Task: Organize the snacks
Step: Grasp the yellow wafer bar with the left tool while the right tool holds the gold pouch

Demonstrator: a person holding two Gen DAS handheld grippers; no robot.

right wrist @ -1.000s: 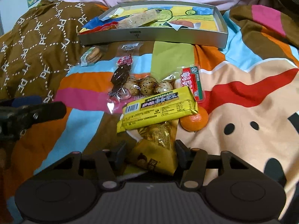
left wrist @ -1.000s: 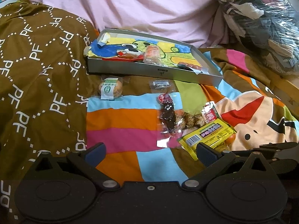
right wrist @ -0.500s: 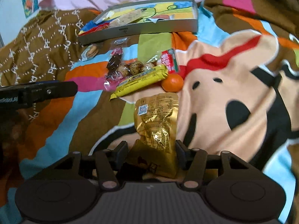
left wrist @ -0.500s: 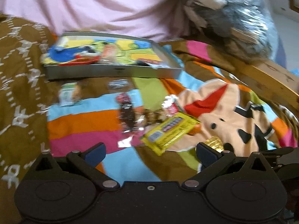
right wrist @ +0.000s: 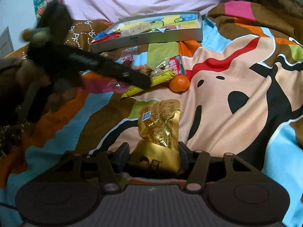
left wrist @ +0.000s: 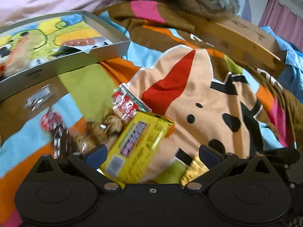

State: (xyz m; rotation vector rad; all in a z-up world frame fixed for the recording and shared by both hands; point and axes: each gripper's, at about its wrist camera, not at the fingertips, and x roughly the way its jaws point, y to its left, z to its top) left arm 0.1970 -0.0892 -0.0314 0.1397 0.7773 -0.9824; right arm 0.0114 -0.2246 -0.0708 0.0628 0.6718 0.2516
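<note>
In our left wrist view, the left gripper (left wrist: 151, 155) stands wide open with nothing clamped; the yellow bar (left wrist: 136, 149) lies between its fingers, close against the blue pad at nine o'clock, though motion blur keeps us from saying whether they touch. A corner of the gold packet (left wrist: 195, 170) peeks in beside the pad at three o'clock. The grey tray (left wrist: 106, 51) sits at ten o'clock with a sausage stick (left wrist: 79, 42) already in it, and the red packet (left wrist: 126, 104) and the bag of brown eggs (left wrist: 102, 130) crowd the bar's far end. We judge the risk here to be a sloppy close: the bar lies slantwise across the gap, so the pads may catch only its corner, or rake the egg bag along with it. In our right wrist view, the right gripper (right wrist: 151, 157) is about half open and closed on the gold packet's lower end, both pads pressing its sides, the rest of it lying on the blanket (right wrist: 227, 94) toward twelve o'clock. The left gripper reaches in from nine o'clock, its tip over the yellow bar, with the orange (right wrist: 179, 83) just beside it. The soft packet could fold or slip from so low a hold once lifted toward the tray at twelve o'clock.
</note>
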